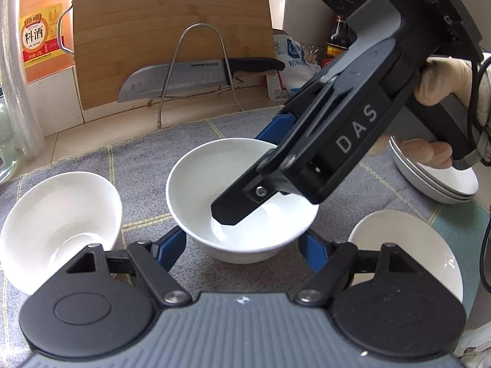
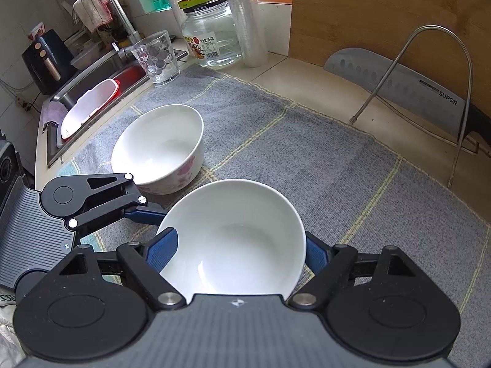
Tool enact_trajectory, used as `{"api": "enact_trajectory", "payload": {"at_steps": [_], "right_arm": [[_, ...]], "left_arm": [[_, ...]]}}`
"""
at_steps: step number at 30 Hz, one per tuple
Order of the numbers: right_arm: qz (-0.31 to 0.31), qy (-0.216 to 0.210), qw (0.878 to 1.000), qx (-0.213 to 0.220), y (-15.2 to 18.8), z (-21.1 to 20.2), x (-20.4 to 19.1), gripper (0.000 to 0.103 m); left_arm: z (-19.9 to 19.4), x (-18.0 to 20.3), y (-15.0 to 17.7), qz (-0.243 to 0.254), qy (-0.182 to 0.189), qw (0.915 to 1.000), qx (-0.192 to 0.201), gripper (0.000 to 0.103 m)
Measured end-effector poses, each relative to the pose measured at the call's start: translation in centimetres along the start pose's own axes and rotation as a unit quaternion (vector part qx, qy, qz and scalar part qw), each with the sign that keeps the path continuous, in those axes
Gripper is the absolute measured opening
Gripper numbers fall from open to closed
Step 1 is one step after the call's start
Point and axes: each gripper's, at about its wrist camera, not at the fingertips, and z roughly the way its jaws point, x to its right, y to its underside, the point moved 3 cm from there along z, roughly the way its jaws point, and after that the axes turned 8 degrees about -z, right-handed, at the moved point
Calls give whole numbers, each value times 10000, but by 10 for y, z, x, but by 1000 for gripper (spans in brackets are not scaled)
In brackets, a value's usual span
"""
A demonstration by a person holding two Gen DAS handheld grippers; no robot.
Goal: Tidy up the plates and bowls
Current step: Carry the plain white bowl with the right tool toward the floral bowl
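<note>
A plain white bowl (image 1: 214,181) sits on the grey cloth (image 1: 147,159) in the middle of the left wrist view. My left gripper (image 1: 244,250) is open, its blue fingers on either side of the bowl's base. My right gripper (image 2: 241,250) reaches in from the right; in the left wrist view one finger (image 1: 233,211) is inside the bowl and the other is outside its far wall. In the right wrist view its fingers straddle the bowl (image 2: 236,239). A second white bowl (image 1: 58,224) with pink flowers (image 2: 159,150) stands to the left.
A small white dish (image 1: 408,245) lies at right, stacked plates (image 1: 435,184) behind it. A cutting board (image 1: 172,30), knife (image 1: 184,79) and wire rack (image 1: 199,61) stand at the back. A glass (image 2: 156,58), jar (image 2: 211,33) and sink (image 2: 92,92) are at left.
</note>
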Motion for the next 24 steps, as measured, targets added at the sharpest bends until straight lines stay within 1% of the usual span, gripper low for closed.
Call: {"api": "enact_trajectory", "payload": {"at_steps": [11, 17, 24], "right_arm": [[-106, 62, 9998, 138, -4, -28, -15, 90], [-163, 117, 9995, 236, 0, -45, -27, 91], [-194, 212, 9990, 332, 10, -66, -45, 93]], "left_arm": [[-25, 10, -14, 177, 27, 9998, -13, 80], [-42, 21, -18, 288, 72, 9996, 15, 80], [-61, 35, -16, 310, 181, 9993, 73, 80]]}}
